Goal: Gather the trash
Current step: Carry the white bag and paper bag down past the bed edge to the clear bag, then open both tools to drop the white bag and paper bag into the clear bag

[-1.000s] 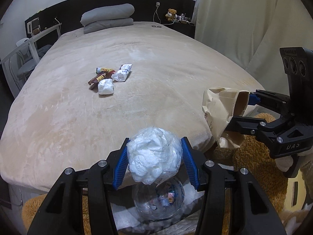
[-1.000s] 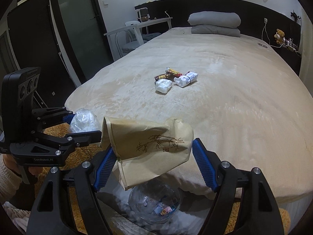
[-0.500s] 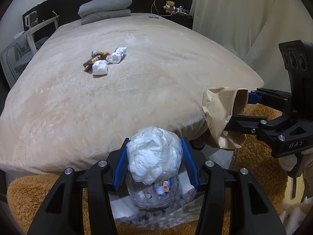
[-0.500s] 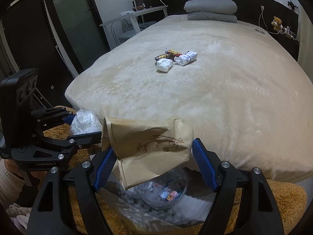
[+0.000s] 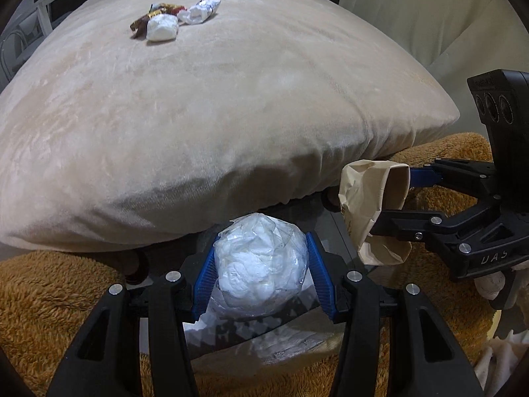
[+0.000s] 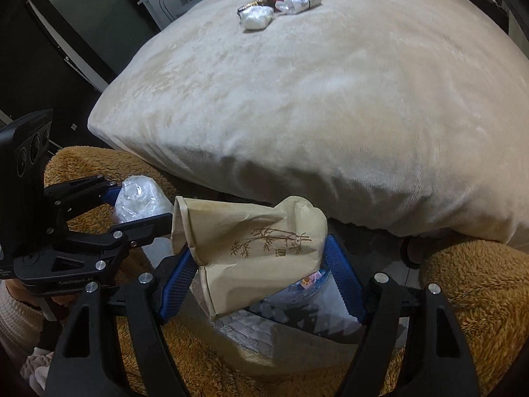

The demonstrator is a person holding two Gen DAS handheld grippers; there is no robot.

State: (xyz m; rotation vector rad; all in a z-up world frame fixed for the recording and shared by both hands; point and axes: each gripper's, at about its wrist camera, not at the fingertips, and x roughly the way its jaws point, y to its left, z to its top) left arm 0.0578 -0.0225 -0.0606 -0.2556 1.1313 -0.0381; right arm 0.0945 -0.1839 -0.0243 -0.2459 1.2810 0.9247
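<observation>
Left wrist view, left claw (image 5: 261,274) gripping white crumpled wad (image 5: 261,264), right claw (image 6: 261,278) clamping creased paper cups (image 6: 251,248)

The bedcover (image 5: 211,99) is a pale beige plush. The rug (image 6: 472,284) below it is shaggy golden brown. The left gripper (image 5: 261,264) is black with blue ribbed pads and grips a white wad in clear plastic (image 5: 261,261). The right gripper (image 6: 261,264) has the same black frame and blue pads and grips a tan paper bag (image 6: 251,244) printed with a brown bamboo drawing. On the bedcover lie white wrappers (image 5: 162,28) and a dark brown and yellow one (image 5: 142,23). A sleeve (image 6: 13,314) at the edge is cream knit.
</observation>
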